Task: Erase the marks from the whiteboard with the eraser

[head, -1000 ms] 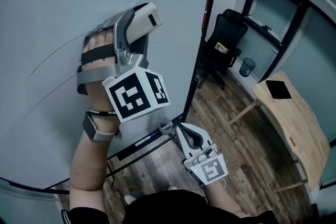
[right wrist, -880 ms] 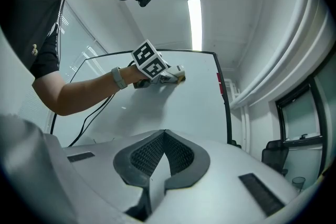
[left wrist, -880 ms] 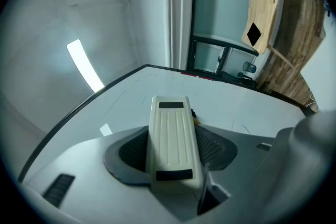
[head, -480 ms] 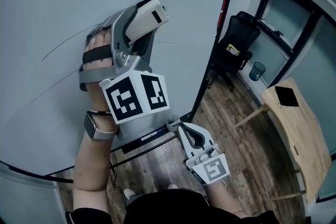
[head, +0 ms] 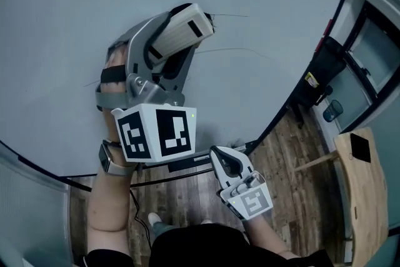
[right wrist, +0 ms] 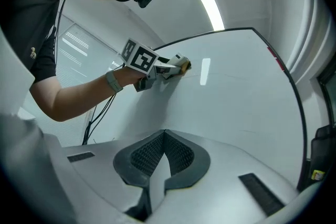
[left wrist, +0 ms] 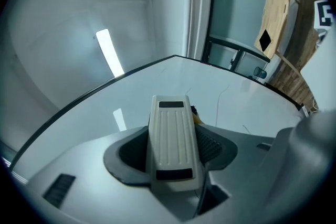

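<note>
Floor (head: pixel 294 197): dark wood planks. Right side: light wooden table (head: pixel 369 197), with a flat black item (head: pixel 360 147) lying on it. Near the table: black chair (head: pixel 319 87), with a blue bin (head: pixel 332 110) just beside it. Behind both: dark-framed glazing (head: pixel 375 50). Overhead: one lit strip light (right wrist: pixel 209 0).

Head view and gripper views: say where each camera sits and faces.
Head view: on the head, looking down at the whiteboard; left forearm, left gripper, right gripper show.
Left gripper view: on that gripper, facing along the held eraser across the whiteboard.
Right gripper view: on that gripper, facing the whiteboard; left forearm shows.
Shared: all show the eraser.
</note>
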`<state>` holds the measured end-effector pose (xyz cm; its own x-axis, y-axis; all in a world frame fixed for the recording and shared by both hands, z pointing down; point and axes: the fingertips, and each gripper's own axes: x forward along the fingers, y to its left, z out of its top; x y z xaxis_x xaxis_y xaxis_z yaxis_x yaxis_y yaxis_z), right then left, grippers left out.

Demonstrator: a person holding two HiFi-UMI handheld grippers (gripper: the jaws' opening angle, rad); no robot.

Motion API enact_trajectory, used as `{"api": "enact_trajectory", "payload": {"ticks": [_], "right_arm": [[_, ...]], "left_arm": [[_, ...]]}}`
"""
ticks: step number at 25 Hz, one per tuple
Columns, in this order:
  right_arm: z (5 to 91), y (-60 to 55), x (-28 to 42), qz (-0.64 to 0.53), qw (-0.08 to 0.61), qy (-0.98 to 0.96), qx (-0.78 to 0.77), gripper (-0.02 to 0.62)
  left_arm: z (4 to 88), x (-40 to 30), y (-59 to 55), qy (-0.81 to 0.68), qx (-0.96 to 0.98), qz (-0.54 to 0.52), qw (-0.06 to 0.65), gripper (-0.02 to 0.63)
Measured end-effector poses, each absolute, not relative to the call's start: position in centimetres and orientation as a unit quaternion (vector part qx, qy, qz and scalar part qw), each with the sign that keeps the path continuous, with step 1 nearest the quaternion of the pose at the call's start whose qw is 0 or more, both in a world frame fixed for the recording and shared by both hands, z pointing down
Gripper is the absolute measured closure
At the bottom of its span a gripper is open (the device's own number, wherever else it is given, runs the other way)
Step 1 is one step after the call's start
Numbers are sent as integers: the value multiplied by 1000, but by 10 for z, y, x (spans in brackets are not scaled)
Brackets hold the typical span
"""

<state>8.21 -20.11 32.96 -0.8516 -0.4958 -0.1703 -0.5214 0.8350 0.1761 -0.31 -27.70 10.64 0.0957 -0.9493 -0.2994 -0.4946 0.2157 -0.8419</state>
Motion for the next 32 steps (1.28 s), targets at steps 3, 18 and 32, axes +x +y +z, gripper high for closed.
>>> {"api": "enact_trajectory", "payload": {"ticks": [3, 18, 32], "right_arm": [[330, -194, 50, 109, 52, 964, -236, 569], [338, -144, -79, 98, 62, 989, -94, 569], [349, -127, -100, 104, 50, 990, -80, 569]], "left_arm": [[112, -39, -258, 642, -572, -246, 448, 341], [192, -200, -172, 719, -535, -282, 342, 341], [222, -221, -157, 725, -506, -326, 334, 342]]}}
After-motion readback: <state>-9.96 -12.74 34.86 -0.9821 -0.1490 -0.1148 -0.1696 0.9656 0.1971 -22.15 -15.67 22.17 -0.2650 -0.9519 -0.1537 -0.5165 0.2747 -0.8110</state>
